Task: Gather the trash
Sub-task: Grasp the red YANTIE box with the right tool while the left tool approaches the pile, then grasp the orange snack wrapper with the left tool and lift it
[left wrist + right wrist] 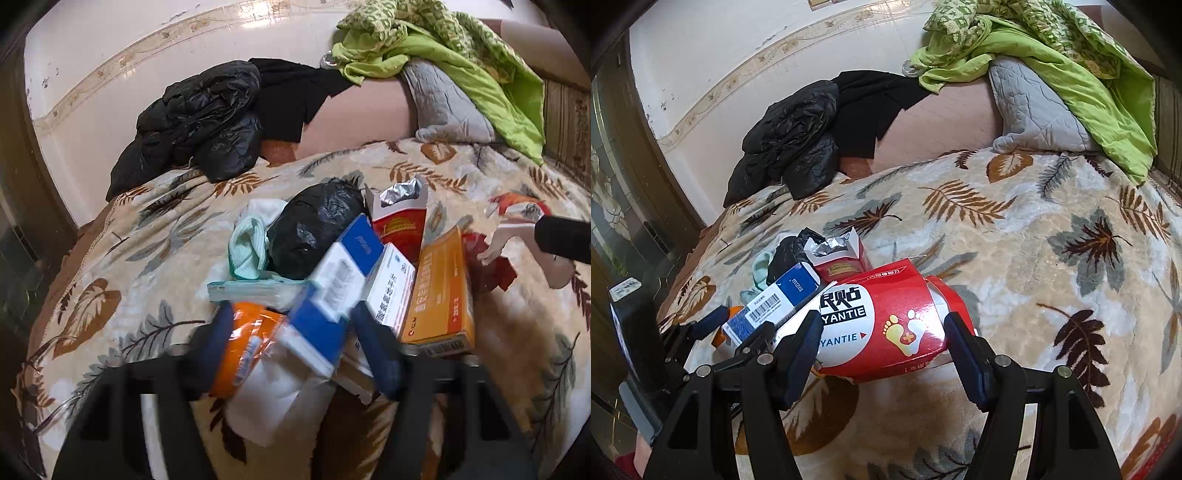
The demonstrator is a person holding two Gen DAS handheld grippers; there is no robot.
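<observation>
While the right tool [881,345] is spread around the red foot-patch box [886,328] without pinching it, the left tool [291,332], blurred, seems open over the blue-and-white box [332,284]. Closing carelessly could crush cardboard or topple the trash pile on the bed [1015,229].

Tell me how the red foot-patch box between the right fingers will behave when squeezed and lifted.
The red box will probably crush rather than resist: its top already looks bowed and an end flap gapes open. It likely weighs little, being thin card. Its glossy face may slip against the fingers, which stand apart on either side of it.
</observation>
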